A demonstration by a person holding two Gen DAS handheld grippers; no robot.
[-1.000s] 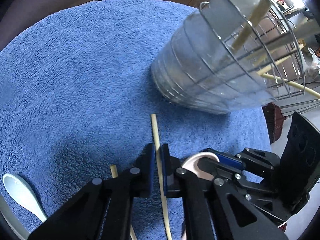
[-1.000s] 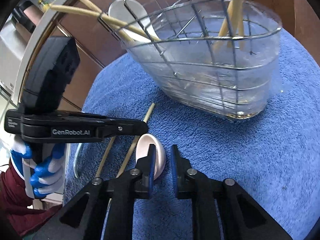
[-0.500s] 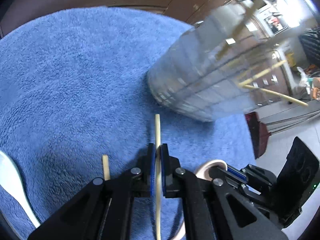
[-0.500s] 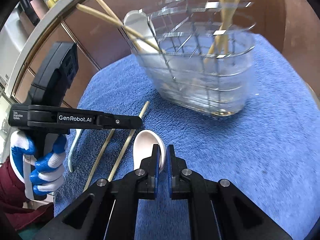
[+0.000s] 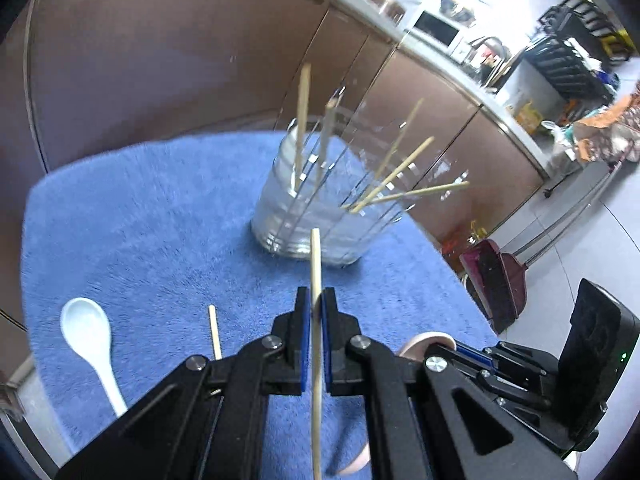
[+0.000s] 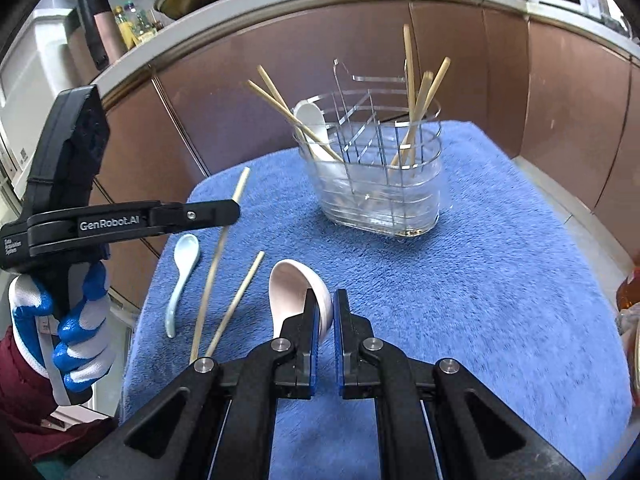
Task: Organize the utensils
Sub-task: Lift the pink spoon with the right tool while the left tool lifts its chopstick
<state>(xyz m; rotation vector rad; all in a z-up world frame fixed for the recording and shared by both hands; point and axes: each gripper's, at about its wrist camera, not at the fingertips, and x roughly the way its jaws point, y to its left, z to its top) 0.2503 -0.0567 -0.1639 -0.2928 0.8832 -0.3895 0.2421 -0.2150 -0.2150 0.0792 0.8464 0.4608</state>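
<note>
In the left wrist view the caddy and its chopsticks are smeared by motion blur, so its wire dividers cannot be made out. The gripped chopstick runs off the near edge. The pink spoon is mostly hidden behind the right tongs. In the right wrist view that spoon's handle is covered by the tongs.
</note>
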